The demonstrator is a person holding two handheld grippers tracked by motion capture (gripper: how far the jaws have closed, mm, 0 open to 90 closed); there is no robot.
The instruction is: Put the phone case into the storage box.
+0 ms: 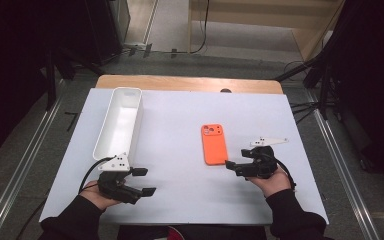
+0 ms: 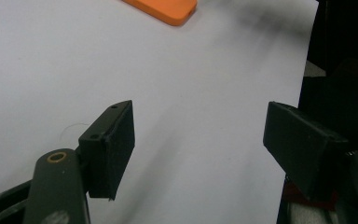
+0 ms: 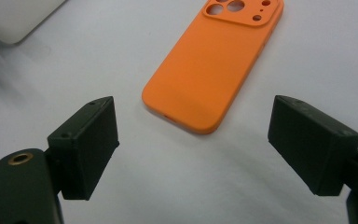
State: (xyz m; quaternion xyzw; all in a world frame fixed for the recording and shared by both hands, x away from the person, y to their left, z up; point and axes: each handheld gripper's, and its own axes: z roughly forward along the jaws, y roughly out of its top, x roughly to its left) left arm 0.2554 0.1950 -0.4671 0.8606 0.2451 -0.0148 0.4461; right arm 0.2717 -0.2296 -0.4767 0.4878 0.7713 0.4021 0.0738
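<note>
High view: orange phone case (image 1: 214, 144) flat on white table (image 1: 180, 125), camera holes up top. Right gripper (image 1: 233, 166) just beside its near end, jaws wide, empty. Left gripper (image 1: 146, 181) wide, empty, near white bin (image 1: 120, 122).

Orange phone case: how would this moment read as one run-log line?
right gripper: open, facing orange phone case | left gripper: open, empty | white tray: empty

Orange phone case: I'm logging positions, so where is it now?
In the high view the orange phone case lies flat right of centre on the white table, just beyond the right gripper.
</note>
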